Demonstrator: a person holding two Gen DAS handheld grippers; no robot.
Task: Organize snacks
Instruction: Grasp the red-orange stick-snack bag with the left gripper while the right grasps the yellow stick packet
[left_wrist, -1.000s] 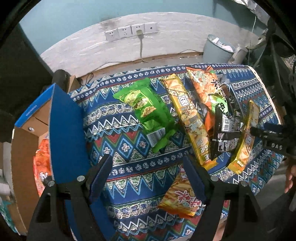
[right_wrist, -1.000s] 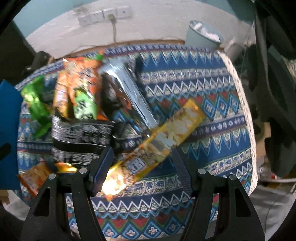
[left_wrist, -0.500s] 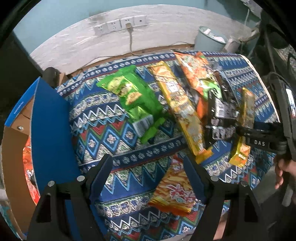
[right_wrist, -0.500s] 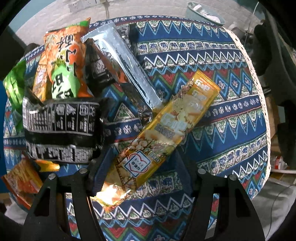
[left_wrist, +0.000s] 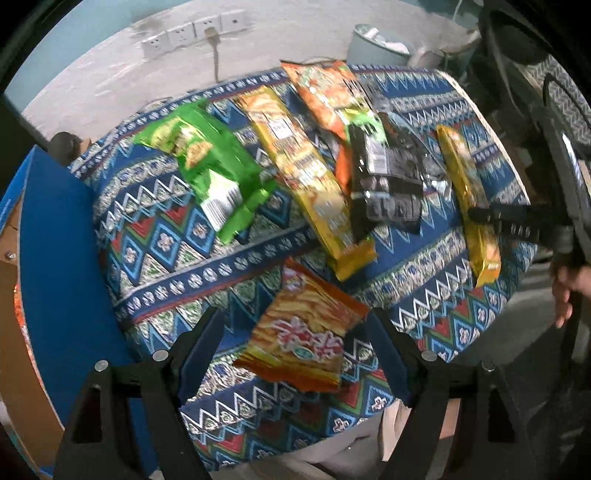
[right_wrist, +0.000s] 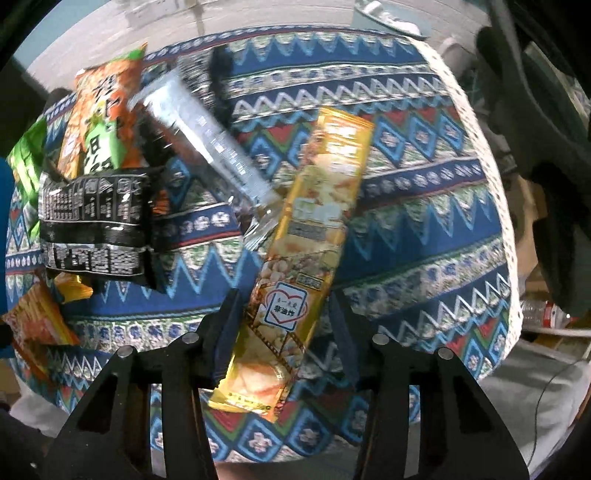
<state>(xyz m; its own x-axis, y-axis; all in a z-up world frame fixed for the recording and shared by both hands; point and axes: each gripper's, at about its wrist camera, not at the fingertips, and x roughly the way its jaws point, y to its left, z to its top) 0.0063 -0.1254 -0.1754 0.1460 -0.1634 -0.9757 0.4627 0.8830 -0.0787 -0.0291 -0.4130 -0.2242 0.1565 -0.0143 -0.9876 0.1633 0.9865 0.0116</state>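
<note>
1. R gripper (right_wrist: 282, 325) had its jaws apart w/ the long yellow snack pack (right_wrist: 303, 258) lying between them; left finger right by the pack's edge, right finger w/ a gap, not clamped yet
2. That yellow pack lay on the patterned tablecloth (right_wrist: 424, 206) near the table's right-front edge, its top end next to a silver pack (right_wrist: 207, 136)
3. L gripper (left_wrist: 295, 347) jaws were wide open, hovering over an orange chip bag (left_wrist: 303, 328) at the front edge of the cloth; fingers both clear of it
4. Other snacks on the cloth in L view: green bag (left_wrist: 207, 166) left-centre, a second long yellow pack (left_wrist: 306, 173) mid, orange-green bag (left_wrist: 328, 96) at the back, black pack (left_wrist: 388, 184) partly on top of the neighbours
5. In L view the R gripper's black body (left_wrist: 517, 221) sat across the far-right yellow pack (left_wrist: 469, 199), person's hand (left_wrist: 569, 291) behind it
6. Blue-flapped cardboard box (left_wrist: 48, 258) stood just left of the table
7. Wall sockets (left_wrist: 195, 31) & a grey bin (left_wrist: 380, 44) were behind the table
</note>
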